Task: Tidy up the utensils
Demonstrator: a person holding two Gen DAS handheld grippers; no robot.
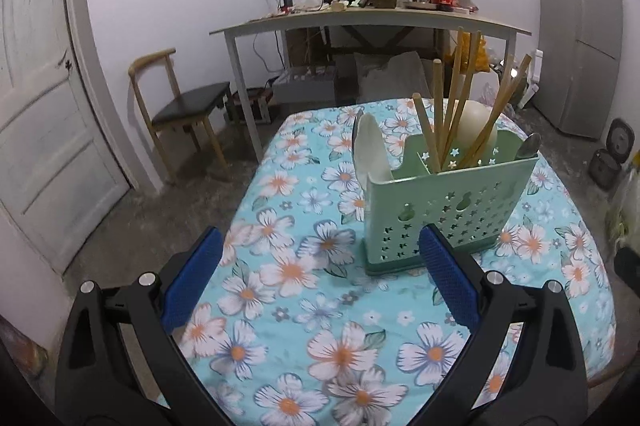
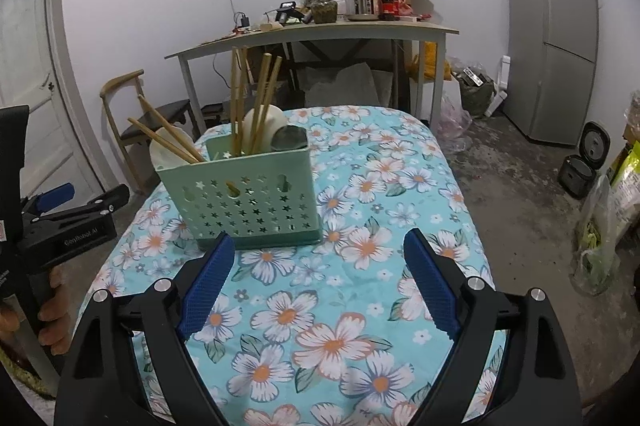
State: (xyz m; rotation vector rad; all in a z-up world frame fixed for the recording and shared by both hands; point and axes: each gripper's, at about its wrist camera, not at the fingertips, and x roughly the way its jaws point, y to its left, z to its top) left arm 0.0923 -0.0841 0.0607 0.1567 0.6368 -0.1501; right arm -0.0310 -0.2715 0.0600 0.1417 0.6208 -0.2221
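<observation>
Above flowered tablecloth (image 2: 332, 306), both tongs (image 2: 320, 278) gape, angled downward.

Black claws (image 2: 318, 280), blue ribbed pads (image 2: 208, 282), silver screws.

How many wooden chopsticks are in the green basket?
6, all in the green basket: four chopsticks stand nearly upright together, two lean out sideways. Shorter ones could be hidden inside.

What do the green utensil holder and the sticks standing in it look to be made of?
Utensil holder: likely moulded plastic, matte pale green, thin walls with star-shaped cutouts. Chopsticks: probably bamboo or wood, tan and unvarnished-looking; grain too small to confirm.
</observation>
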